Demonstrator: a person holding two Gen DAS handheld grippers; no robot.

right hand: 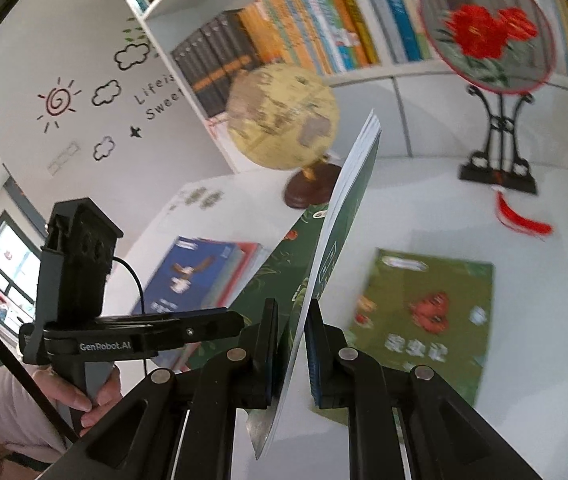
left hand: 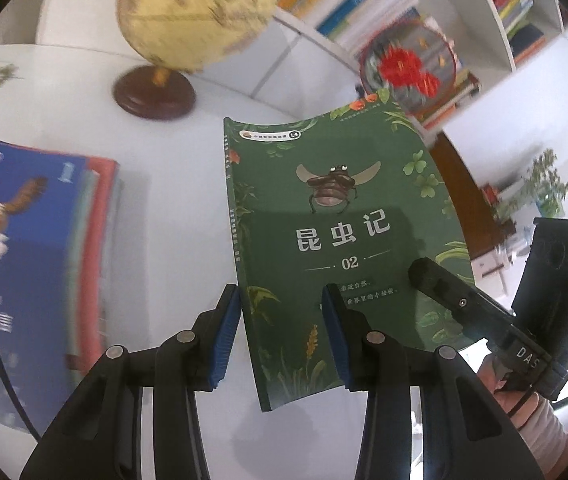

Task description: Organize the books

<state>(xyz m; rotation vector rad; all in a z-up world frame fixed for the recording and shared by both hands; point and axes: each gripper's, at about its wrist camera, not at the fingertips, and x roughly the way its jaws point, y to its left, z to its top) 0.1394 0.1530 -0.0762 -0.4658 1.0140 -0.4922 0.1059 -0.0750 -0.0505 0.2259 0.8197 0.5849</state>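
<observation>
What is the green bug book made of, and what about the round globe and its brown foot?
The green bug book looks like a paperback: a thin, slightly glossy card cover that bends, with white paper page edges showing in the right wrist view. The globe looks like a smooth printed ball, perhaps plastic or card; it is too blurred to be sure. Its brown foot looks like shiny dark wood, or plastic made to resemble it.

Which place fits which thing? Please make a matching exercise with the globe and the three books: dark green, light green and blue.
Things:
1. dark green book
2. light green book
3. blue book
4. globe

Places:
A. on top of a stack
B. stands on a brown base
C. clamped in the right gripper, tilted
D. lies flat alone on the table

Pairs: 1-C, 2-D, 3-A, 4-B
</observation>
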